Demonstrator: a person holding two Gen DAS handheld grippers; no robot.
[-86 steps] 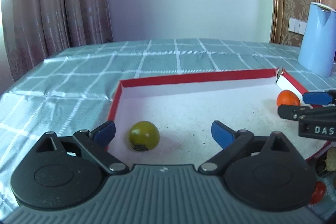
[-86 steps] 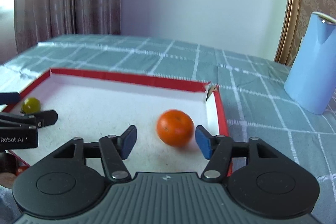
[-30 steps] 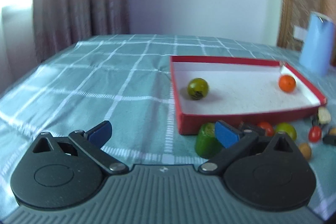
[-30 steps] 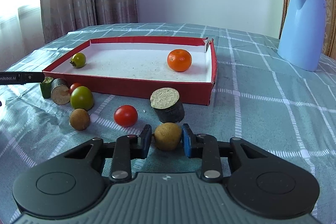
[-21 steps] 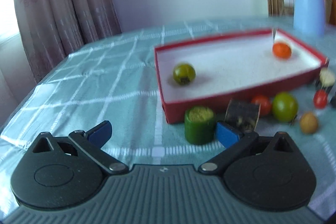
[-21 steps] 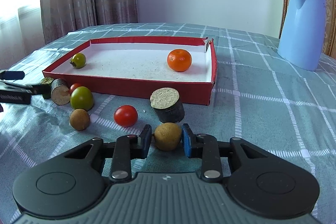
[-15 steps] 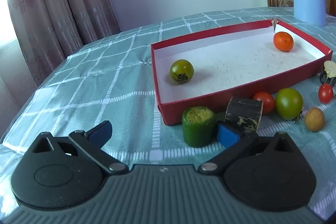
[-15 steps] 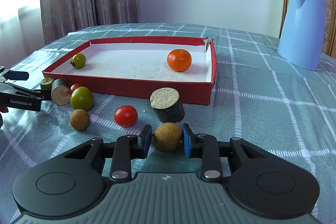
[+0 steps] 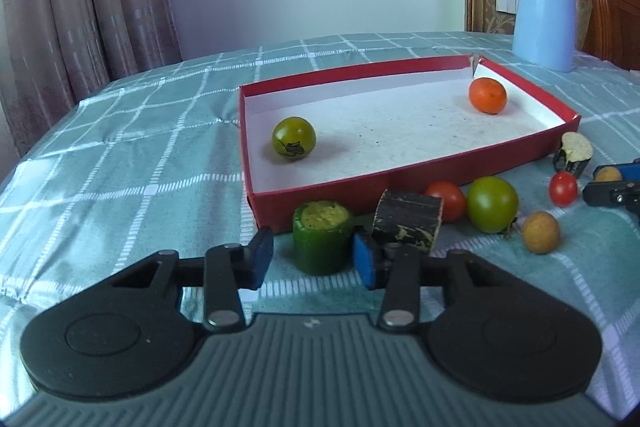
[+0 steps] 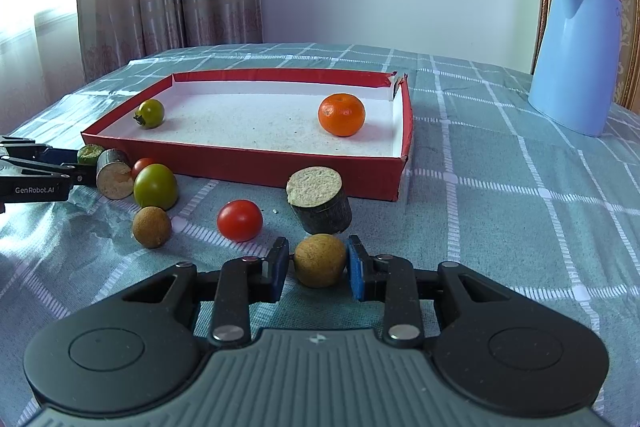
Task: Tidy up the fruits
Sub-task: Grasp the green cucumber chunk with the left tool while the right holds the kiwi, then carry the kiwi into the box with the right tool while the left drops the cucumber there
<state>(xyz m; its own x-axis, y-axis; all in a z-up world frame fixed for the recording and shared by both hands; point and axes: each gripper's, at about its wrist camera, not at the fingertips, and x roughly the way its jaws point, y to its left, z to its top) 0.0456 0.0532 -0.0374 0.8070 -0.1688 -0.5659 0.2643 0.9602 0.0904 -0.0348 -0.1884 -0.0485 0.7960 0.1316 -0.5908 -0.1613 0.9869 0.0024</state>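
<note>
A red box with a white floor holds a green tomato and an orange. In front of it a green cut cylinder stands on the cloth between the jaws of my left gripper, which are closing. The right pad touches it; the left pad is still a little apart. My right gripper is shut on a round brown fruit resting low over the cloth. From the right wrist view, my left gripper shows at the far left.
Loose on the checked cloth lie a dark cut piece, a red tomato, a green tomato, a brown ball and another cut piece. A blue kettle stands back right, a wooden chair beyond.
My left gripper swung toward the box front and its wide jaws narrowed around the green cylinder. The right gripper kept still, shut on the brown fruit.
</note>
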